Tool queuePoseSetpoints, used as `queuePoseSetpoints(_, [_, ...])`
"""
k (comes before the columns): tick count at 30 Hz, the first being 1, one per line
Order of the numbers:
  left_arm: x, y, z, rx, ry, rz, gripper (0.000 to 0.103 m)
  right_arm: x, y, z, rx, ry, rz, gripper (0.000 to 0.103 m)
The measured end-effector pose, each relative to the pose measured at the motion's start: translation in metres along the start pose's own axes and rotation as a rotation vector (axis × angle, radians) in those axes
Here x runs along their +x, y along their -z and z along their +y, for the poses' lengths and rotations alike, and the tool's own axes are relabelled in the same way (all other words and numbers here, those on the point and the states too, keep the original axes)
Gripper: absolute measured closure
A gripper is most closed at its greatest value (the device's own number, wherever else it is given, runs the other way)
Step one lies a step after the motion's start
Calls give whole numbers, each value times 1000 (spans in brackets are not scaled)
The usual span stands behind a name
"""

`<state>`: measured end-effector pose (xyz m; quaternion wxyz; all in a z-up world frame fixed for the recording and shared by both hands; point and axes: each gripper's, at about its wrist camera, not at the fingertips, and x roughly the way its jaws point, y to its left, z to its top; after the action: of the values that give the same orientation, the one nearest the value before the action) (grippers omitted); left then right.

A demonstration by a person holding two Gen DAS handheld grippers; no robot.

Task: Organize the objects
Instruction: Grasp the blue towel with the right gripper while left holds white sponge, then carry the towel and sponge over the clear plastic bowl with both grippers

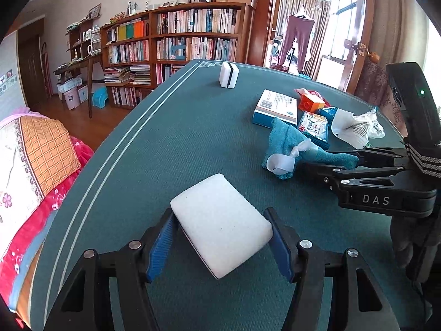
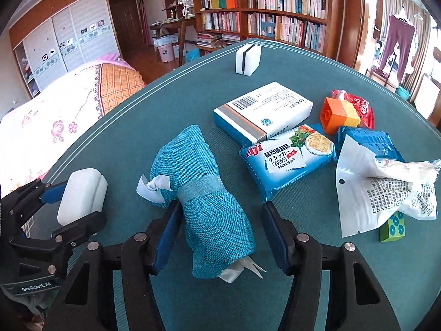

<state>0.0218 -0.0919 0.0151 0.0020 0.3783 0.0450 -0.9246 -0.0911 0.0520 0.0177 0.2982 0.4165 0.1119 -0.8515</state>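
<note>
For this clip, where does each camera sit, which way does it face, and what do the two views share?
Left wrist: on the left gripper, looking forward over the white sponge between its fingers; the right gripper shows at right.
Right wrist: on the right gripper, looking over the teal cloth roll; the left gripper shows at left.
Shared: green table, upright sponge, white box, bookshelves.

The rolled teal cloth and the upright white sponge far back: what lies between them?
Only bare green table mat between teal cloth and upright sponge, per right wrist view.
</note>
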Motion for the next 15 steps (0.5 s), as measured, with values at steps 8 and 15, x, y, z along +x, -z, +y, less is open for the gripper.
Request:
queuePoseSetpoints(8, [-2,0,-3,14,-5,-6,36,-16,14,5,20,-41,-11,62])
queuePoseSetpoints(15, [-10,-1,-17,46,6,-21,36,-49,36,1,84,-43,-47,63])
